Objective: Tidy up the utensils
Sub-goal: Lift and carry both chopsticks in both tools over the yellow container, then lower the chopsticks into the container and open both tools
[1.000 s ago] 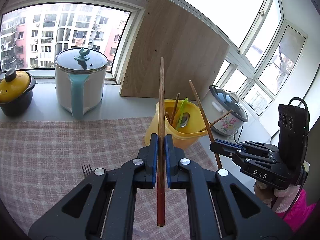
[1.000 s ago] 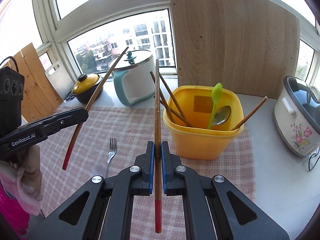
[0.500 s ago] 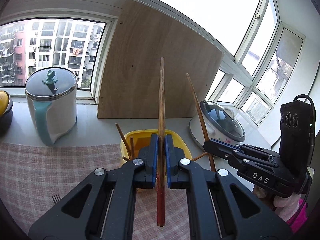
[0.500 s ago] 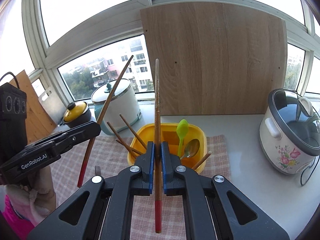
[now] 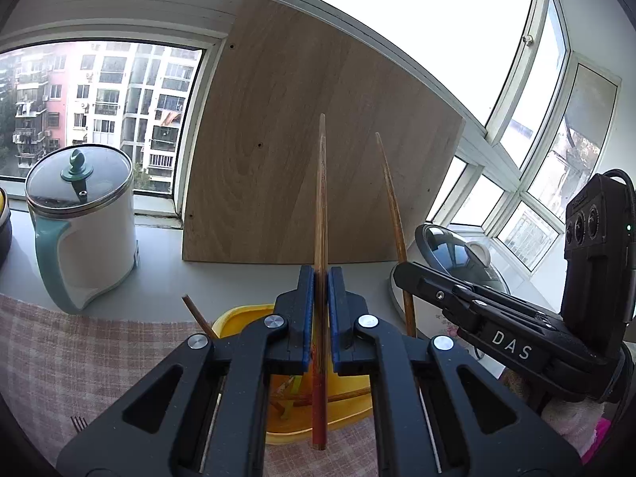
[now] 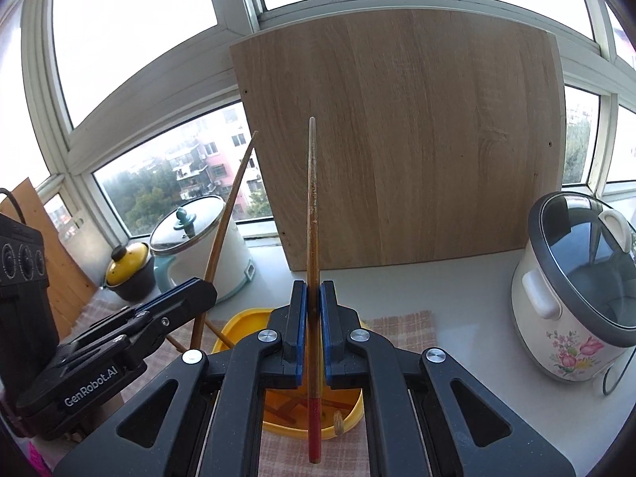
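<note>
Chopsticks (image 5: 320, 214) (image 6: 312, 214) pinched upright in each gripper (image 5: 320, 278) (image 6: 313, 290) — yellow tub (image 5: 238, 318) below mostly hidden, contents unclear.

- The left wrist view looks along the left tool (image 5: 321, 274), angled down, close above the yellow tub (image 5: 238, 318), facing the wooden board (image 5: 310, 159).
- The right wrist view looks along the right tool (image 6: 313, 290), likewise close and facing the window.
- Both share the tub, board, white pot (image 5: 85, 222) and rice cooker (image 6: 576, 298); each sees the other tool.
</note>
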